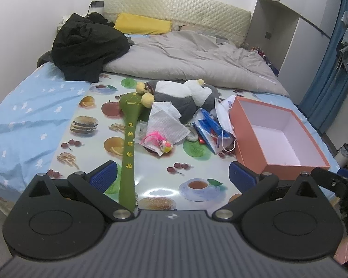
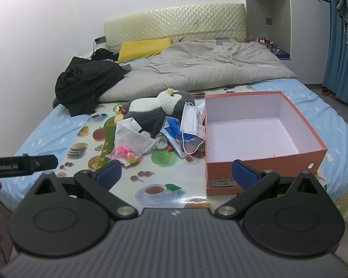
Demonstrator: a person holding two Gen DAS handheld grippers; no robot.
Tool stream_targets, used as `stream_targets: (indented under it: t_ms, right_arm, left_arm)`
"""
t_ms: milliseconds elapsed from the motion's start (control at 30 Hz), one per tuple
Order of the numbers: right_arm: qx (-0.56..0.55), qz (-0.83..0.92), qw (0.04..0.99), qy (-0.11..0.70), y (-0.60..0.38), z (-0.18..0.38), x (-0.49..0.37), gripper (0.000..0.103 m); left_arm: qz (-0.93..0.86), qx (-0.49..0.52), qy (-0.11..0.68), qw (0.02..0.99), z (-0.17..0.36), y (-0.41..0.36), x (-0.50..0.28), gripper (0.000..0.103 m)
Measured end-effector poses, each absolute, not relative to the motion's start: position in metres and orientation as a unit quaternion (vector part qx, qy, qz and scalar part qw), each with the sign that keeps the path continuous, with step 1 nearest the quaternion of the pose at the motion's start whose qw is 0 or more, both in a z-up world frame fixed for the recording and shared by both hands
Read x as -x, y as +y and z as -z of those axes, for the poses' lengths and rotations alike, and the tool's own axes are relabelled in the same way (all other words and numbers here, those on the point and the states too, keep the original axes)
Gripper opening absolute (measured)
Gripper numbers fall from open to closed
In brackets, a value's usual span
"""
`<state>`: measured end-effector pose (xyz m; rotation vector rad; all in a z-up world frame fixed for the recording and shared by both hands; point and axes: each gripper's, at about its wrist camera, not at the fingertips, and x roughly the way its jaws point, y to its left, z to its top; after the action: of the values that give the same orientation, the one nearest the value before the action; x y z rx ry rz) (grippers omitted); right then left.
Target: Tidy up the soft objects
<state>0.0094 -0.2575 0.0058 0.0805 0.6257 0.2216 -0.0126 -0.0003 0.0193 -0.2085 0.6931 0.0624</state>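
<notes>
A grey and white plush penguin (image 1: 185, 97) (image 2: 155, 108) lies on a fruit-print mat on the bed. In front of it are a green padded massage stick (image 1: 128, 143), a white tissue (image 1: 164, 122) (image 2: 132, 139), a pink feather toy (image 1: 155, 139) (image 2: 125, 153), face masks (image 1: 222, 115) (image 2: 189, 120) and a blue and white packet (image 1: 208, 127). An open orange box (image 1: 278, 134) (image 2: 255, 129) stands empty to the right. My left gripper (image 1: 172, 173) and right gripper (image 2: 176, 172) are both open, empty and held short of the pile.
A grey duvet (image 1: 192, 58), a black garment heap (image 1: 85, 46) and a yellow pillow (image 1: 141, 23) lie at the back of the bed. A blue curtain (image 1: 331, 69) hangs at the right. The left gripper's handle (image 2: 18, 165) shows at the right wrist view's left edge.
</notes>
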Motion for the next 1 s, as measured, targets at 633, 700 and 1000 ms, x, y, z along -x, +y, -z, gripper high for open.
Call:
stream_targets:
  t_ms: [633,700,1000]
  right_arm:
    - [-0.038,-0.121,0.943,0.306,-0.257,-0.006,0.002,0.103]
    - [-0.039,-0.121,0.944,0.305,-0.257,-0.005,0.003,0.103]
    - [-0.039,-0.125,0.943,0.305,-0.257,-0.001,0.004,0.103]
  left_arm:
    - [-0.016,0.091,0.318,0.943,-0.025,-0.008,0.031,0.103]
    - [-0.016,0.088,0.319,0.944,-0.022,-0.012,0.030,0.103]
    - [-0.018,0.091,0.327,0.940,-0.009,-0.009,0.027,0.103]
